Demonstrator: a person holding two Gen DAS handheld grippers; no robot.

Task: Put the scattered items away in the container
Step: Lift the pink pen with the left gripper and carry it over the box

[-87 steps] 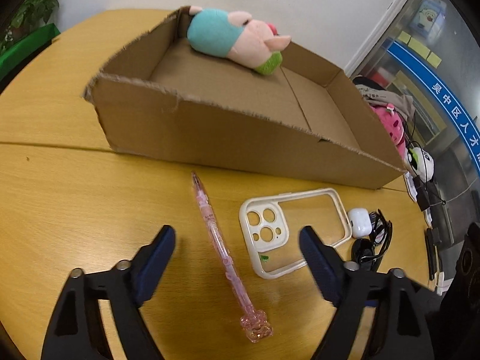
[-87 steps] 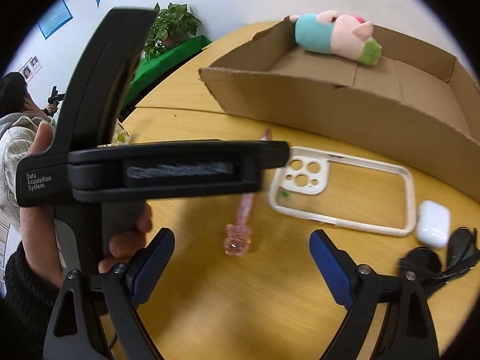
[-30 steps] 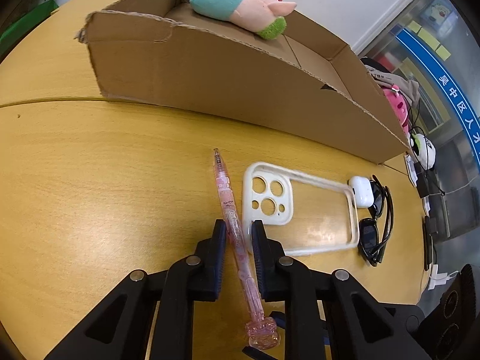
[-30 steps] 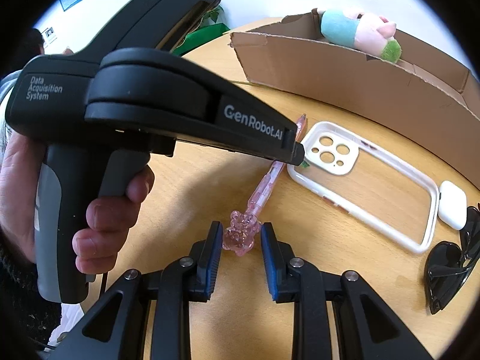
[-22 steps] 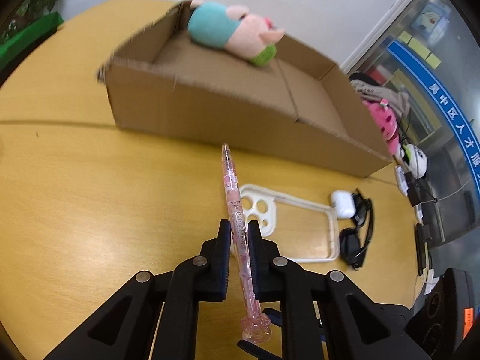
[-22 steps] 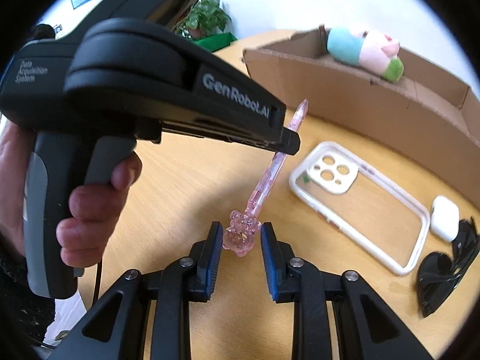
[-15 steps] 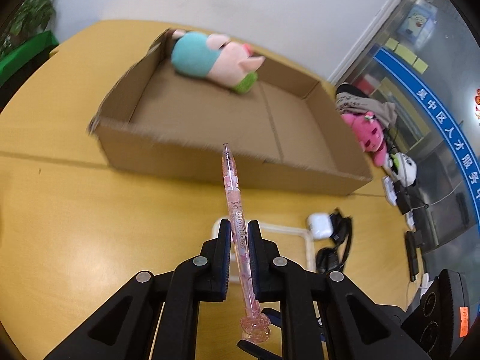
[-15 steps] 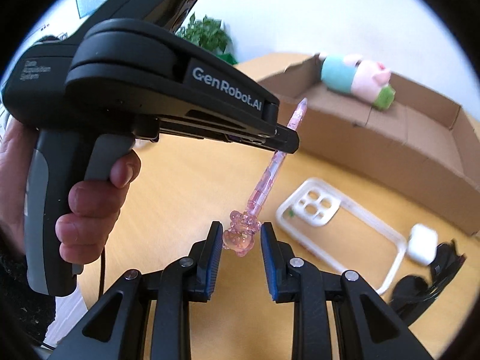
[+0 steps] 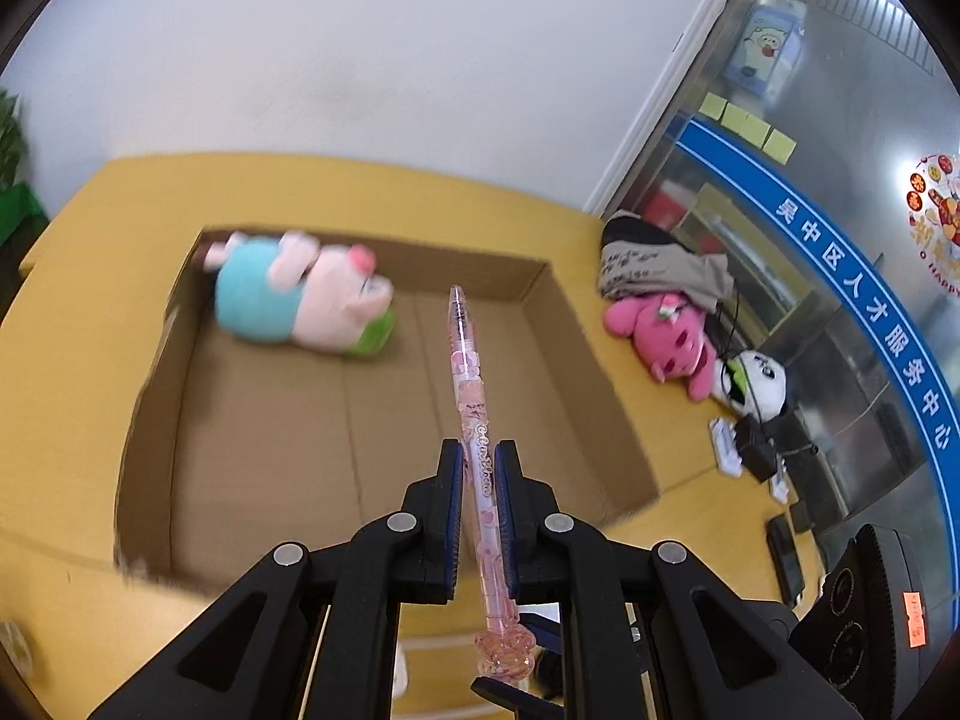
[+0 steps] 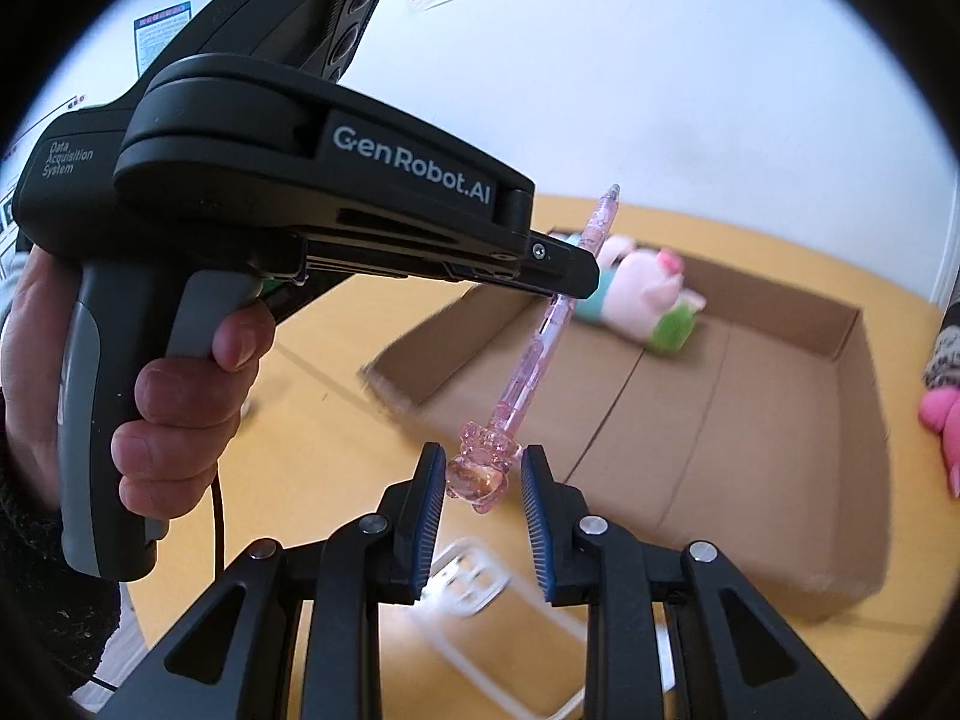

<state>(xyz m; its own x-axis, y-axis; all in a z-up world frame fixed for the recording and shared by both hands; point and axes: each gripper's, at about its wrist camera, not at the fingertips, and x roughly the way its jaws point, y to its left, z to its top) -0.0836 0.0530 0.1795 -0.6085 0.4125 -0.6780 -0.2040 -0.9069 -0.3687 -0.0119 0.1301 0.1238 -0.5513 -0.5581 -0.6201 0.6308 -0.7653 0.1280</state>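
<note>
Pen (image 9: pixel 475 420), pink and see-through, clamped mid-barrel between the two fingers of the left gripper (image 9: pixel 479 483); jaws closed tight on it, having just squeezed in the last bit. Tip sticks out ahead of the fingers and up, charm end trails back below the pads. From the left wrist view the pen hangs in the air above the open cardboard box (image 9: pixel 606 360), tip over the box floor near the middle. Plush pig (image 9: pixel 306 294) lies inside the box at its far left corner, blurred.

Right gripper (image 10: pixel 483 480) holds the same pen's charm end (image 10: pixel 480 471): the pink bear-shaped knob sits between its blue pads, left pad looks to be touching, right pad probably touching too but the edge is hard to read. Jaws narrow, not fully together. The pen runs from there up and away through the left gripper's fingers (image 10: pixel 564 276), tip poking past them. Left hand (image 10: pixel 150 396) wraps the left gripper's handle on the left side of that view.

White phone case (image 10: pixel 474 582) lies on the yellow table (image 10: pixel 312 438) below the right gripper, just outside the box's near wall, smeared by motion. Pink plush (image 9: pixel 666 330) and panda toy (image 9: pixel 756 384) on the table right of the box, apart from it.
</note>
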